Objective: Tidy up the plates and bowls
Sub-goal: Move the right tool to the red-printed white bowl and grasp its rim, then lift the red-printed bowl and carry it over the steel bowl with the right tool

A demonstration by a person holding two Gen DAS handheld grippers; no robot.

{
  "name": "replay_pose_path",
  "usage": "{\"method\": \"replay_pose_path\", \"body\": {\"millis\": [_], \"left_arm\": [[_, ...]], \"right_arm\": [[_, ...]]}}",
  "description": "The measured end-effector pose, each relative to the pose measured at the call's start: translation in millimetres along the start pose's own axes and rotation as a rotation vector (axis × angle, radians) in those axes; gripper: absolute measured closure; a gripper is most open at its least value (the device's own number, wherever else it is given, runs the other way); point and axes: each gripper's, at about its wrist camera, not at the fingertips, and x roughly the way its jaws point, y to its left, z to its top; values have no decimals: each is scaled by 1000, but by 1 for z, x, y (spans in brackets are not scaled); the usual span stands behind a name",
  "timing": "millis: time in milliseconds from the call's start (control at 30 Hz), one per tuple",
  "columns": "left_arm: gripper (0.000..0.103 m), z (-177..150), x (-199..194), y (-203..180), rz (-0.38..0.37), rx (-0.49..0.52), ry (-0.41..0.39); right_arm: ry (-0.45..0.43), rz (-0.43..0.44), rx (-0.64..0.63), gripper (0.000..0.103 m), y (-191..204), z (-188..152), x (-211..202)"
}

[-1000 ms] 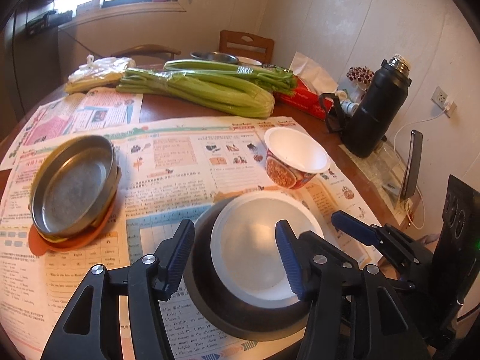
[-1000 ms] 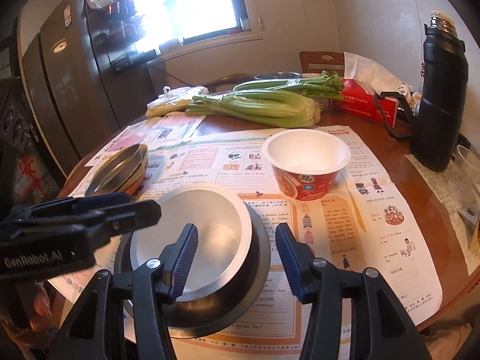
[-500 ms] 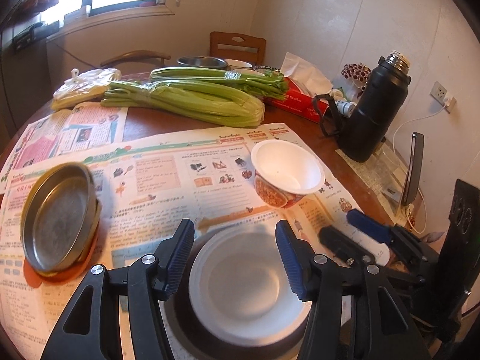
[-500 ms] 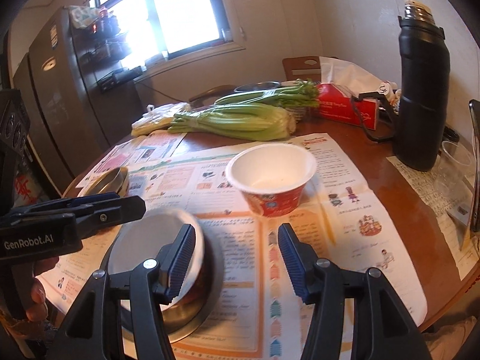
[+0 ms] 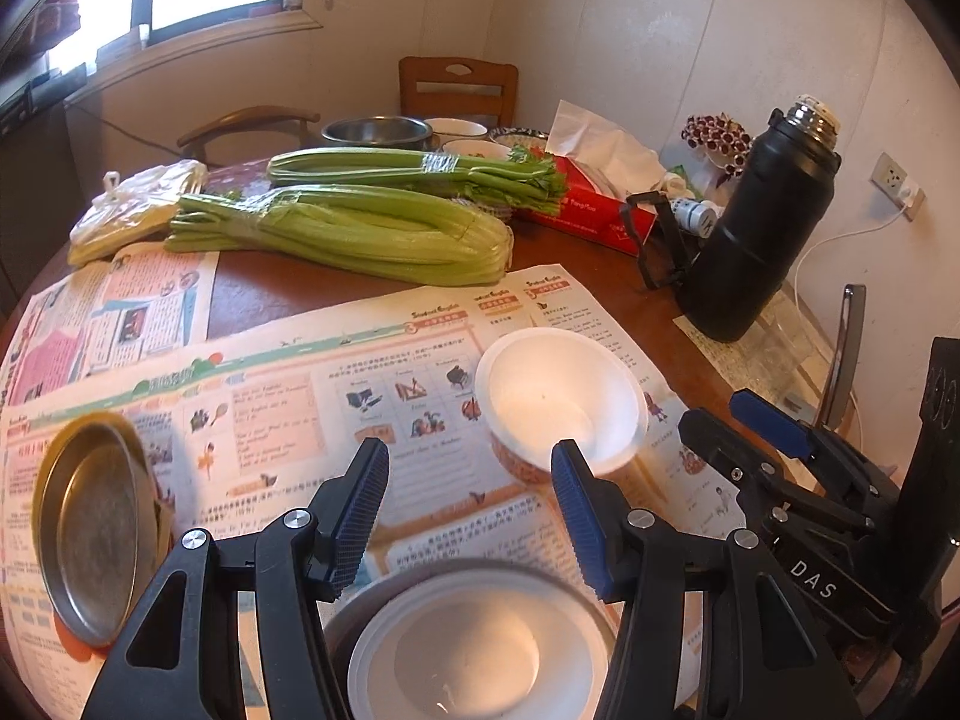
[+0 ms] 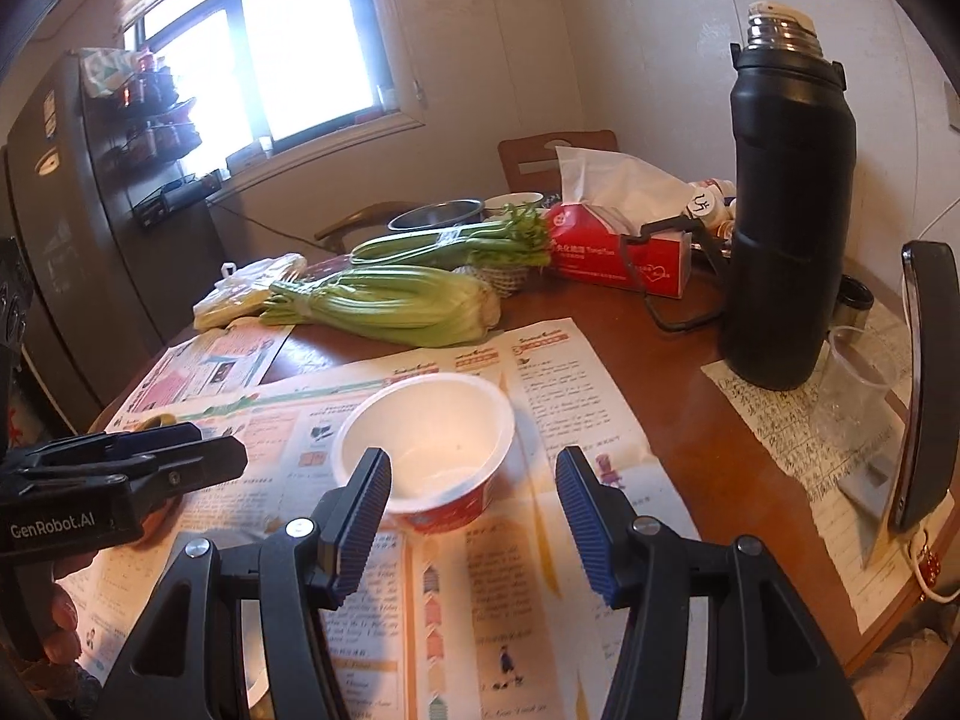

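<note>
A white bowl (image 5: 480, 654) nested in a dark metal bowl (image 5: 354, 618) sits on the newspaper just under my left gripper (image 5: 471, 516), which is open and holds nothing. A red-and-white paper bowl (image 5: 561, 396) stands upright further ahead. A stack of metal plates (image 5: 90, 534) on an orange plate lies at the left. In the right wrist view my right gripper (image 6: 474, 528) is open and empty, with the paper bowl (image 6: 426, 438) just beyond its fingertips. Each gripper shows in the other's view: the right gripper (image 5: 720, 414) and the left gripper (image 6: 222, 450).
Two celery bunches (image 5: 342, 228) lie across the far side of the round table (image 6: 690, 420). A black thermos (image 6: 786, 228), a red tissue box (image 6: 618, 252), a clear cup (image 6: 858, 390) and an upright phone (image 6: 927, 384) stand at the right. Metal and ceramic bowls (image 5: 378, 132) sit at the back.
Both grippers have drawn away from the nested bowls, which have slid to the bottom of both views. The paper bowl now sits ahead of the right gripper. Both stay open.
</note>
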Motion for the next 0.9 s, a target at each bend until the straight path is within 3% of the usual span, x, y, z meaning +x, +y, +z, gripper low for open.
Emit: {"method": "replay_pose_path", "body": {"millis": [200, 367, 900], "left_arm": [[45, 16, 18, -6, 0, 10, 36], [45, 25, 31, -12, 1, 22, 59], [45, 35, 61, -5, -6, 11, 113]], "right_arm": [[10, -16, -6, 46, -5, 9, 11], [24, 13, -9, 39, -6, 18, 22], [79, 26, 25, 30, -16, 25, 50]]}}
